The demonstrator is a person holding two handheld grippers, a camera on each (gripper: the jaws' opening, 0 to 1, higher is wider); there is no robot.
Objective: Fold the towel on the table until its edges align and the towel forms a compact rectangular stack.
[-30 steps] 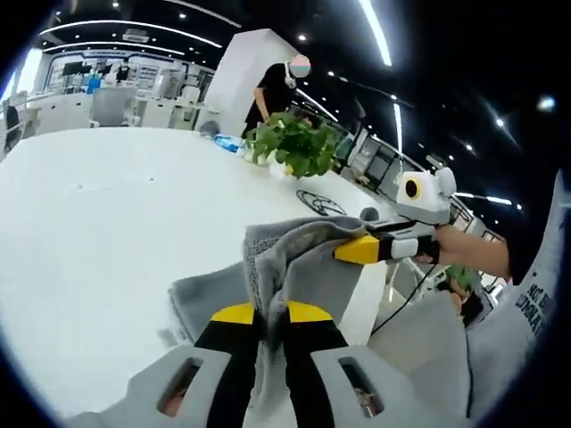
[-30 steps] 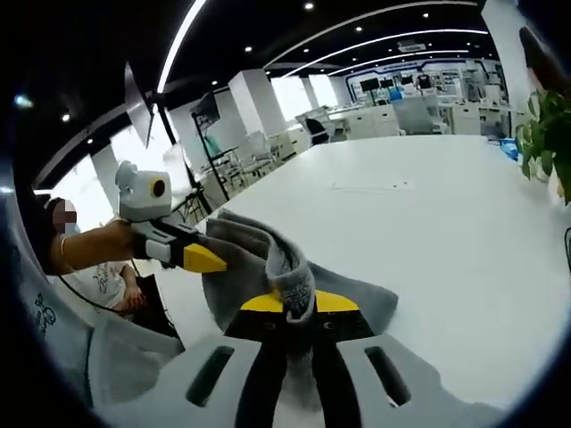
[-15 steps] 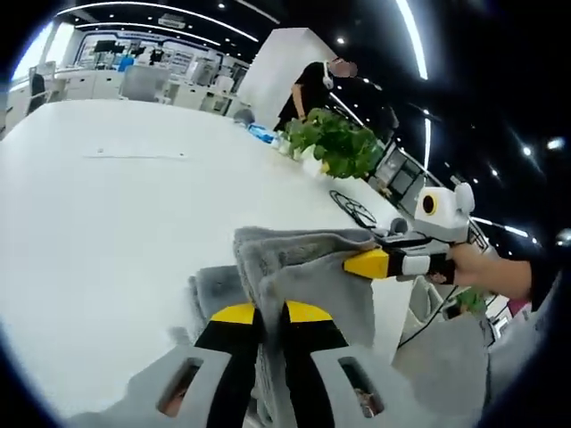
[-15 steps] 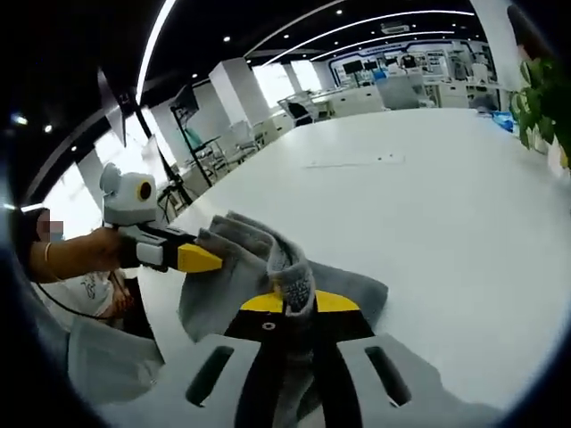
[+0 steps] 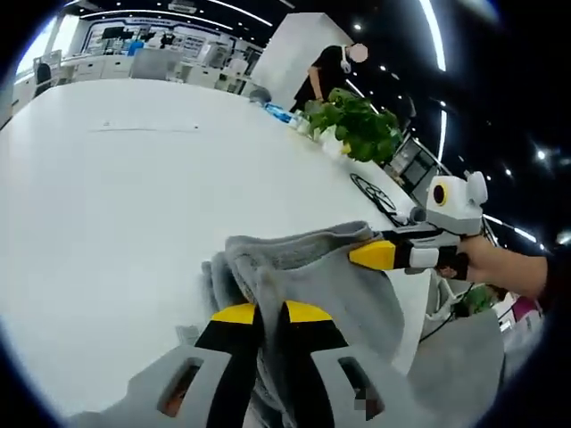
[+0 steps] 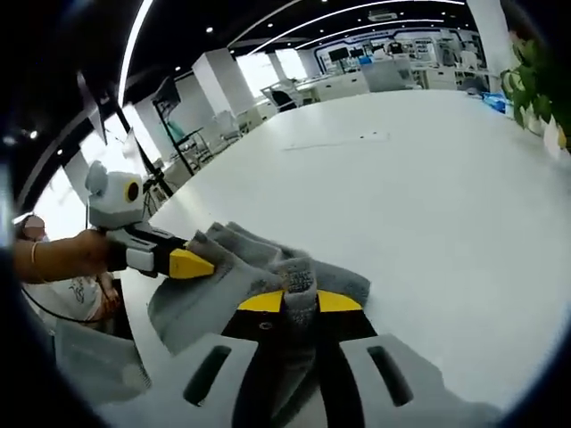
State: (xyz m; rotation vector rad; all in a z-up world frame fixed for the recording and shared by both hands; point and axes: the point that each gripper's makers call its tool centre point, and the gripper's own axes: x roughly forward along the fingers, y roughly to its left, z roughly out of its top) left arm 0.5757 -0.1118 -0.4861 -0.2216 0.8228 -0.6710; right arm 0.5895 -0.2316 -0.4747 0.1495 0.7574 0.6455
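Towel [image 5: 312, 276] pinched by left gripper [image 5: 260, 312] & right gripper [image 6: 301, 301], above table [image 5: 107, 196].

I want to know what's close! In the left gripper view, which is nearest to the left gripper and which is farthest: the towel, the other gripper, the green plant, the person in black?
1. Towel: pinched in the left gripper's fingers.
2. Right gripper: just beyond, to the right, on the towel's edge.
3. Green plant: farther up the white table.
4. Person in black: farthest, behind the plant.
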